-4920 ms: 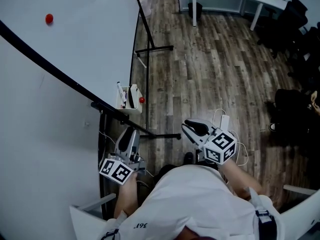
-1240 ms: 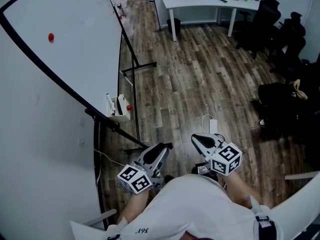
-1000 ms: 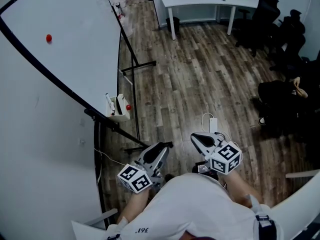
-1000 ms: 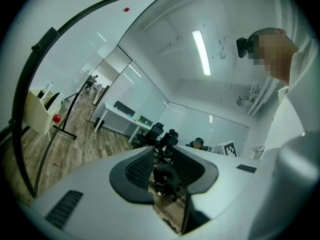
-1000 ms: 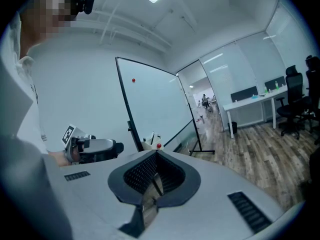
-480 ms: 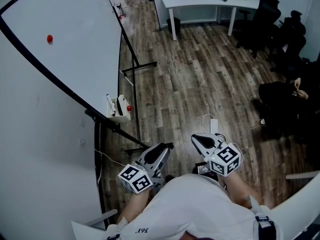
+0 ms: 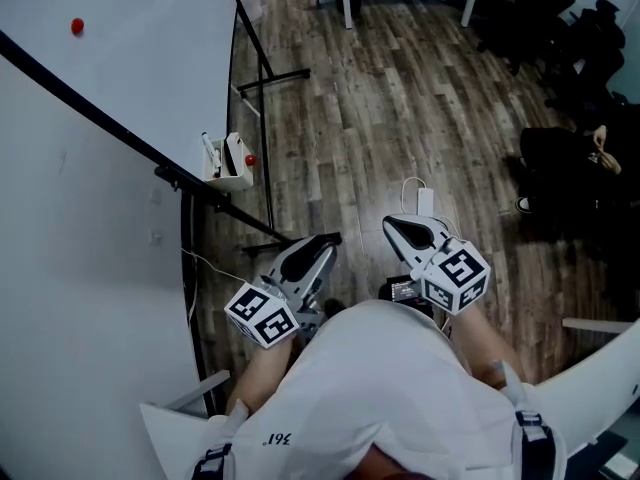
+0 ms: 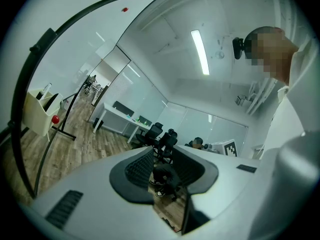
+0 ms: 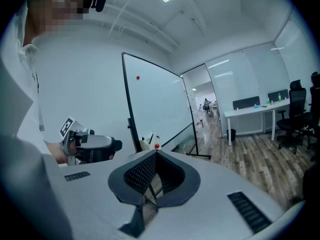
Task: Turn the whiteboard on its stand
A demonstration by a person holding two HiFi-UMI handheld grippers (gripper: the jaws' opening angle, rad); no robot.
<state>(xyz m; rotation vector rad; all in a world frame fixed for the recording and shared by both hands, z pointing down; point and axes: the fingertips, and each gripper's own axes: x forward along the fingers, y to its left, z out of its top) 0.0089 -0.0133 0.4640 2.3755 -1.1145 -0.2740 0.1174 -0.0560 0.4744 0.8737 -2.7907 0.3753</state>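
Black-framed whiteboard (image 7: 120, 38): ahead and to the left of the left gripper, well apart from it. It hangs tilted on its stand, with its lower edge the part nearest the grippers.
Stand (image 7: 215, 203): a black rail and legs, ahead-left of the left gripper and not touching it.
Marker tray (image 7: 228, 163): beige, fixed at the board's lower edge, beyond the left gripper's tips. Pens (image 7: 208, 148) stand in it and a red ball (image 7: 249, 159) sits at its side.
Red magnet (image 7: 77, 27): on the board's face, far ahead-left of both grippers.
Left gripper (image 7: 322, 245): jaws apart by a modest gap, with only floor (image 7: 380, 118) and distant chairs (image 8: 162, 139) showing through. It holds nothing.
Right gripper (image 7: 395, 228): jaw tips together with nothing between them. It is just right of the left gripper, and the board is off to its left.
Changed: about five seconds back the left gripper was close against the stand's rail, under the tray. Now it is clear of the rail, drawn in front of the person (image 7: 380, 398). Over the last second both grippers barely moved and only the view dipped.
Meaning for the task: neither gripper is on the board, so no turning seems to be under way. Either the turn is finished, or a fresh reach to the frame edge is needed; the tilt alone does not settle which.
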